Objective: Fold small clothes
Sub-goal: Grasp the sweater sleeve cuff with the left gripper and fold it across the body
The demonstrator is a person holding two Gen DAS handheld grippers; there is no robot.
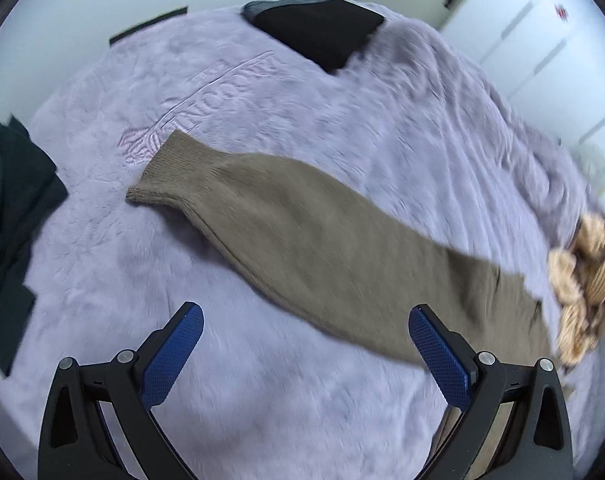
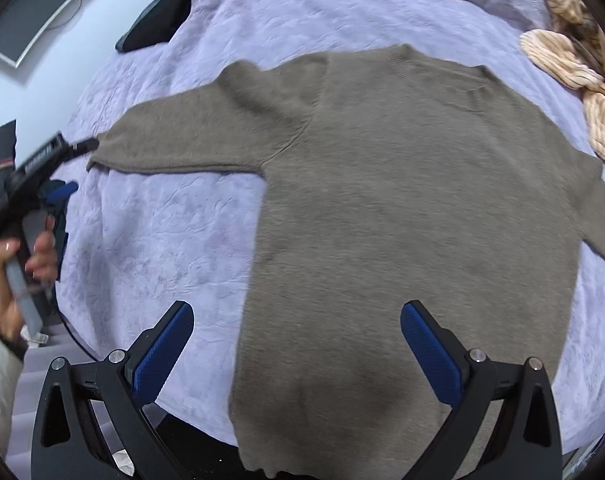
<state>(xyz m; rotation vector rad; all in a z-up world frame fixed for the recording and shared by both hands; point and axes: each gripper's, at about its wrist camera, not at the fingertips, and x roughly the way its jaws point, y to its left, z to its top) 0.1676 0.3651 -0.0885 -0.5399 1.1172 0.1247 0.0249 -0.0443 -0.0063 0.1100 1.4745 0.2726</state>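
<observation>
A taupe knit sweater (image 2: 402, 208) lies flat on the lilac bedspread (image 2: 174, 224), neck away from me, hem near the bed's front edge. Its left sleeve (image 1: 302, 232) stretches out diagonally, cuff at the far left. My left gripper (image 1: 304, 326) is open and empty, hovering just short of the sleeve's near edge. It also shows in the right wrist view (image 2: 76, 168), held in a hand by the sleeve cuff. My right gripper (image 2: 296, 322) is open and empty above the sweater's lower body.
A dark green garment (image 1: 10, 208) lies at the bed's left edge. A black folded item (image 1: 322, 32) sits at the far side. A beige striped garment (image 2: 574, 76) is bunched at the far right. A monitor (image 2: 38, 8) stands beyond the bed.
</observation>
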